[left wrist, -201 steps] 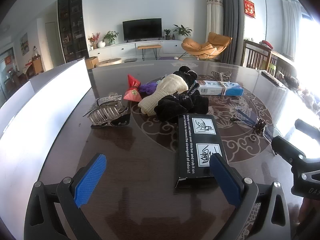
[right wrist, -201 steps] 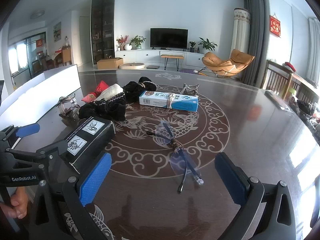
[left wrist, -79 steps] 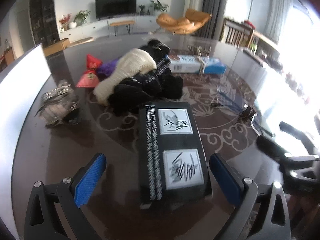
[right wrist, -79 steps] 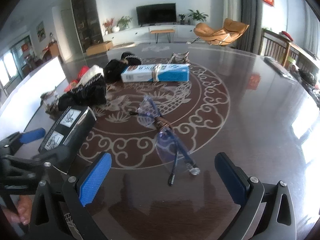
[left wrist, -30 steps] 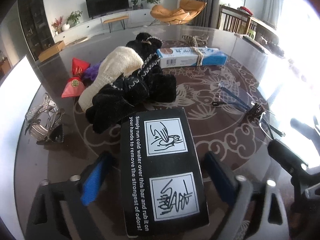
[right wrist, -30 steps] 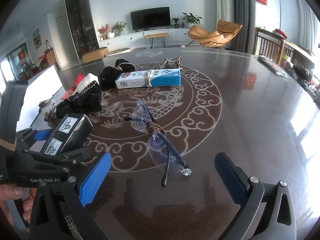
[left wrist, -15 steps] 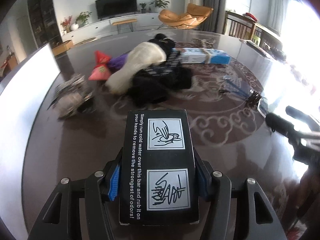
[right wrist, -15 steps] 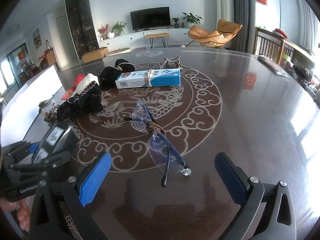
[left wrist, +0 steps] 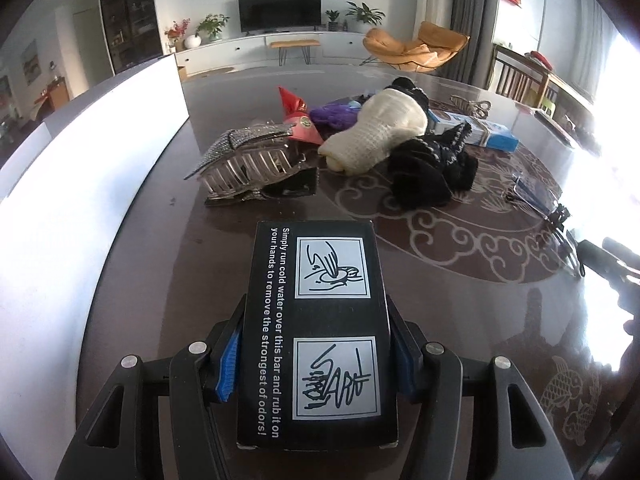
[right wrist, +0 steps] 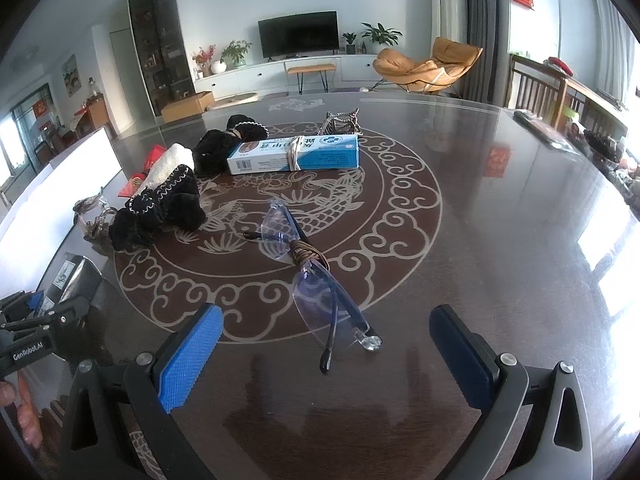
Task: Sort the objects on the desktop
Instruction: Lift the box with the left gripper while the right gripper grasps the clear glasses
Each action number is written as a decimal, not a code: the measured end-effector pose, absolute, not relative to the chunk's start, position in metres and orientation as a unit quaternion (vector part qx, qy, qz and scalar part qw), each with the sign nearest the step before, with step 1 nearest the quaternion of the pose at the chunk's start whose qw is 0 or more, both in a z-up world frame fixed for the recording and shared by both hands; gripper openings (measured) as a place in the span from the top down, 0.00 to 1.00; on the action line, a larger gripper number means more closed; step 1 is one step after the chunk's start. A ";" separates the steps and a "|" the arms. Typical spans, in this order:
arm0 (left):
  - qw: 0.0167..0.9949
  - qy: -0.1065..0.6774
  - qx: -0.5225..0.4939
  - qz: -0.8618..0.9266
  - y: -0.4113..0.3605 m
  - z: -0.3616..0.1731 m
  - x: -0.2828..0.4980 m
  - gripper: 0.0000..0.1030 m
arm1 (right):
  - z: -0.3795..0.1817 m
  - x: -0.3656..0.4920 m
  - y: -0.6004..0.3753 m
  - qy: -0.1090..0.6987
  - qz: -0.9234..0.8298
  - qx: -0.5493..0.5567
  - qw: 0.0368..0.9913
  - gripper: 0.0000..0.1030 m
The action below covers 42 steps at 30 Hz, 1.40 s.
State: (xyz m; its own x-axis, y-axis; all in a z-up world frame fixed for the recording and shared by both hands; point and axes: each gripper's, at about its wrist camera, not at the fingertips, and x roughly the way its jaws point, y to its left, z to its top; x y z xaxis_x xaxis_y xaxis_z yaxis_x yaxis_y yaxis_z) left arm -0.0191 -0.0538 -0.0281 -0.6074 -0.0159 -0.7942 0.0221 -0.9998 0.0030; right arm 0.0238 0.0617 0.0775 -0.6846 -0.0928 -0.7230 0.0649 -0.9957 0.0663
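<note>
Since the earliest frames, when the black box (left wrist: 318,332) lay flat on the table (left wrist: 460,320) ahead of wide-open fingers, the left gripper (left wrist: 316,356) has closed on it: its blue pads (left wrist: 229,356) now press the box's two long sides, and the box sits lengthwise between them, printed face up, apparently lifted clear of the tabletop. Half a second ago the grip was the same, but the view has swung so that the silver hair claw (left wrist: 250,166) is now straight ahead, just beyond the box, with the white bin wall (left wrist: 80,184) along the left. The right gripper (right wrist: 326,354) is as it was, fingers spread wide and holding nothing, with the folded glasses (right wrist: 308,268) on the table between and just ahead of them. The left view alone shows the box label, the red pouch (left wrist: 298,118), the purple item beside it and the cream sock (left wrist: 378,136) lying against the black knitwear (left wrist: 430,172). The right view alone shows the blue carton (right wrist: 294,154) in full, a second claw (right wrist: 342,122) behind it, and the left gripper from the side at the left edge with the box in it. The inside of the white bin is hidden in both views.
</note>
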 end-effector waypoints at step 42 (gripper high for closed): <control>0.001 -0.001 0.442 -0.897 -0.050 -0.032 -0.016 0.27 | 0.055 -0.044 0.047 0.089 -0.874 0.449 0.163 0.00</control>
